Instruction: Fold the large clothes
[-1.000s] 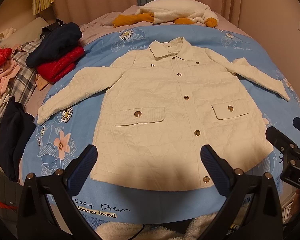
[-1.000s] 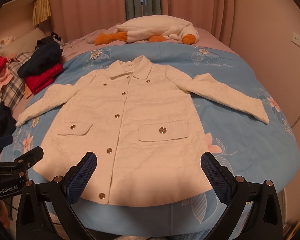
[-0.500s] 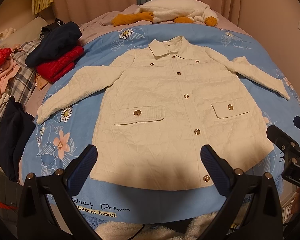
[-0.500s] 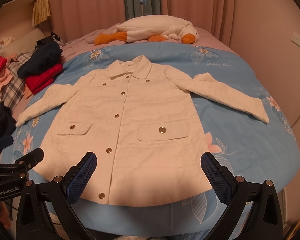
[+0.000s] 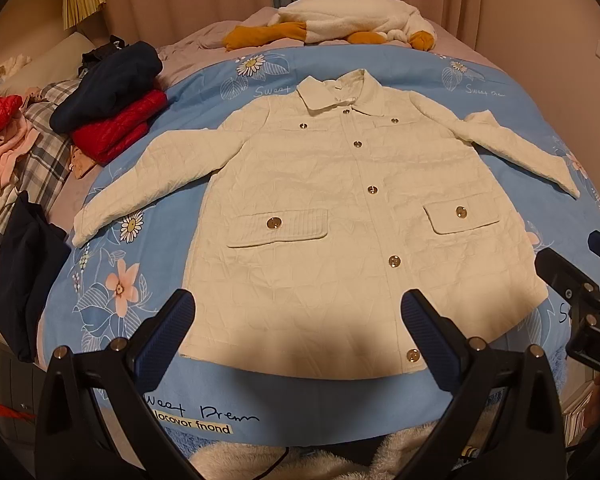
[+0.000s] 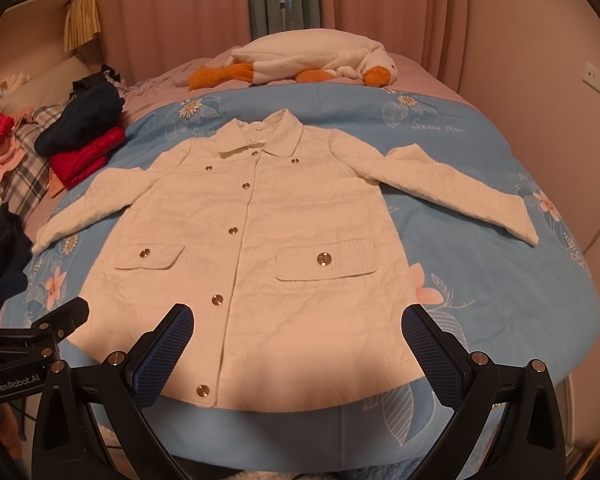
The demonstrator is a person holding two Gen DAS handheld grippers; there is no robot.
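Observation:
A cream quilted jacket (image 5: 340, 216) with gold buttons lies flat, front up, on the blue floral bedspread (image 5: 260, 396), both sleeves spread out; it also shows in the right wrist view (image 6: 260, 264). My left gripper (image 5: 298, 312) is open and empty, held above the jacket's hem near the bed's front edge. My right gripper (image 6: 298, 328) is open and empty, above the hem too. Each gripper shows at the edge of the other's view: the right one (image 5: 580, 300), the left one (image 6: 28, 344).
Folded navy and red clothes (image 5: 112, 104) are stacked at the left of the bed, with more loose clothes (image 5: 4, 148) beyond. A dark garment (image 5: 24, 272) hangs off the left edge. A plush goose (image 5: 340, 28) lies by the curtains. A wall runs along the right.
The view has shifted very slightly; the jacket lies as before and both grippers stay open.

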